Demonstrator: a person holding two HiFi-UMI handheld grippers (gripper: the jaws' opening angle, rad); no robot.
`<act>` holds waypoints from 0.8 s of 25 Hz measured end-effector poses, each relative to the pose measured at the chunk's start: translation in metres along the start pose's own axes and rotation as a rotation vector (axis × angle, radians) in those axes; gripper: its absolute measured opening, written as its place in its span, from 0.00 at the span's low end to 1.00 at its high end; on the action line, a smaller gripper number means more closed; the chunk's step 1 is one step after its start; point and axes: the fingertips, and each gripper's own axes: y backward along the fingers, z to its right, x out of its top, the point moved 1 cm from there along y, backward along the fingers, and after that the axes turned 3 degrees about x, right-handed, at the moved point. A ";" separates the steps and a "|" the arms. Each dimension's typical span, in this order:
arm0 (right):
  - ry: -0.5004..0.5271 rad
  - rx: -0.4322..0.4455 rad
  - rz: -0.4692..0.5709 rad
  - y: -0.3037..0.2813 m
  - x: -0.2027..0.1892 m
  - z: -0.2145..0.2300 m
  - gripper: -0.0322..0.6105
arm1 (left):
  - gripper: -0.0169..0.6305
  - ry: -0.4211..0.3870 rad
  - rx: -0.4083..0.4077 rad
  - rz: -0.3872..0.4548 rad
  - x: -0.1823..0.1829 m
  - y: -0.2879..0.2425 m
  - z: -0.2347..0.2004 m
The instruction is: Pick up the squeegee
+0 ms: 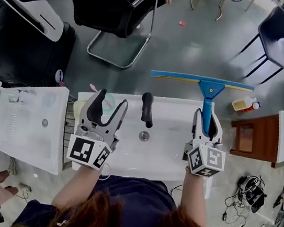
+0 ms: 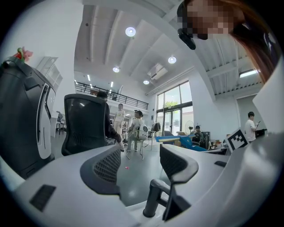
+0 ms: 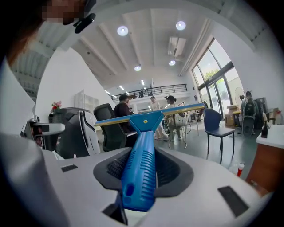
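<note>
My right gripper (image 1: 205, 124) is shut on the ribbed blue handle of the squeegee (image 1: 208, 87), held up above the white sink (image 1: 167, 159). Its long blue blade with a yellow edge runs crosswise beyond the sink's far rim. In the right gripper view the squeegee (image 3: 141, 163) handle lies between the two dark pads and the blade spans the room ahead. My left gripper (image 1: 108, 109) hovers over the sink's left part, open, with nothing between its fingers (image 2: 106, 170). The black faucet (image 1: 147, 109) stands between the two grippers.
A second white basin (image 1: 30, 120) sits to the left. A black office chair (image 1: 111, 5) and a dark machine (image 1: 22, 29) stand beyond the sink. A brown wooden cabinet (image 1: 255, 137) is at the right, a spray bottle (image 1: 245, 104) on the floor near it. People stand far off.
</note>
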 end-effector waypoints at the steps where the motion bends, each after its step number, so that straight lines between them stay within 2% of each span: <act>1: 0.010 -0.001 0.023 0.004 0.009 -0.002 0.30 | 0.44 -0.002 0.003 0.003 0.001 0.001 0.000; 9: 0.077 0.023 0.196 0.035 0.058 -0.023 0.30 | 0.44 -0.003 0.032 0.028 0.011 0.010 -0.002; 12: 0.078 0.034 0.224 0.041 0.068 -0.028 0.30 | 0.44 -0.002 0.040 0.032 0.013 0.011 -0.002; 17: 0.020 0.054 0.259 0.044 0.081 -0.033 0.30 | 0.44 0.006 0.039 0.043 0.018 0.014 0.000; 20: 0.040 0.052 0.269 0.045 0.086 -0.034 0.30 | 0.44 0.006 0.040 0.048 0.020 0.014 0.000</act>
